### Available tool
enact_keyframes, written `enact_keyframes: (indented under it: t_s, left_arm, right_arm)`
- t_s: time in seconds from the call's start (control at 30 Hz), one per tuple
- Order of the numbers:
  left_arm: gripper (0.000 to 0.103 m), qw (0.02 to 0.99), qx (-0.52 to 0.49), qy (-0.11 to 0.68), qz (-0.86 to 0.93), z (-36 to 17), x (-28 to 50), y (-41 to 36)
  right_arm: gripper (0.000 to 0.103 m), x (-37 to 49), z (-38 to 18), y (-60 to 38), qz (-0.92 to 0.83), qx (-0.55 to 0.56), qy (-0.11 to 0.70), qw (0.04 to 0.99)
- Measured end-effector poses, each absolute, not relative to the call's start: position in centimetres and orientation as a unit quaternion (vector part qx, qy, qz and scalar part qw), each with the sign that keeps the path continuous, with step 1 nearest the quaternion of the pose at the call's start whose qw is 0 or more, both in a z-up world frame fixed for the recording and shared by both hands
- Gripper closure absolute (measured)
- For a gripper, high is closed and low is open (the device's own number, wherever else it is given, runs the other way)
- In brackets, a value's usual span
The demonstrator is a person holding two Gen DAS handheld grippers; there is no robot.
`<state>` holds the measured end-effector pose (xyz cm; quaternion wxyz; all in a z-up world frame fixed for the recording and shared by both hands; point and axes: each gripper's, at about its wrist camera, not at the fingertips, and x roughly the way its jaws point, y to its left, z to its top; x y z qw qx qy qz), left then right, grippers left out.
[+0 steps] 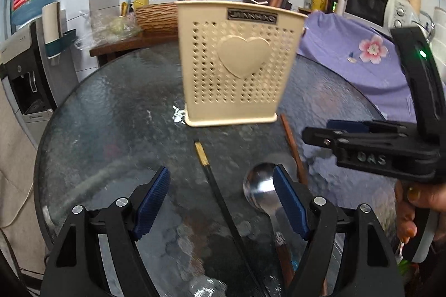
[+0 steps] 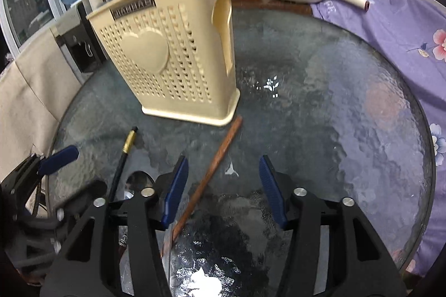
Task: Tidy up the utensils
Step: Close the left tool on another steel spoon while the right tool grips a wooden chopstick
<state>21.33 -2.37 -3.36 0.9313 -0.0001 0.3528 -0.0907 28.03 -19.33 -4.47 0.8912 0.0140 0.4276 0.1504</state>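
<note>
A cream utensil holder (image 1: pixel 232 65) with small holes and a raised heart stands upright on the round glass table (image 1: pixel 111 107). Before its base lie 3 utensils: a black chopstick (image 1: pixel 220 199) with a gold band, a steel spoon (image 1: pixel 260 189) and a brown wooden chopstick (image 1: pixel 292 146).

In the left wrist view, the left gripper (image 1: pixel 221 198) is wide open above the table, and the black chopstick runs between its blue pads without touching them. The spoon bowl lies just beside the right pad, partly behind it. This view also shows the right gripper (image 1: pixel 315 133) from the side, and the person's hand (image 1: pixel 415 210) on its handle; the other view does not show this hand.

In the right wrist view, the right gripper (image 2: pixel 223 191) is also open, and the brown chopstick (image 2: pixel 207 177) lies slanted between its fingers, nearer to the left one, apart from both. Only this view shows the spoon-shaped slot in the holder's side wall. The left gripper (image 2: pixel 57 157) appears at the left edge.
</note>
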Motion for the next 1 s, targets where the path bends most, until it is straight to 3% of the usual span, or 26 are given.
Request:
enact_keyframes:
  t_s: [0.33, 0.57, 0.73, 1.0]
  left_arm:
    - [0.03, 0.922, 0.037, 0.371, -0.105, -5.1, 20.0, -4.2]
    - [0.03, 0.919, 0.058, 0.373, -0.111, -5.3, 19.6, -5.0]
    - [0.031, 0.916, 0.075, 0.378, -0.115, -5.6, 19.7, -5.9]
    - [0.032, 0.912, 0.099, 0.383, -0.107, -6.0, 20.0, -7.1]
  right_arm:
    - [0.068, 29.9, -6.2, -17.8, 0.13, 0.013, 0.469, 0.873]
    - [0.073, 31.3, -6.4, -16.6, 0.106, -0.013, 0.476, 0.873]
    - [0.089, 31.4, -6.4, -15.8, 0.106, -0.054, 0.47, 0.875]
    - [0.094, 31.3, -6.5, -18.1, 0.113, -0.018, 0.468, 0.876]
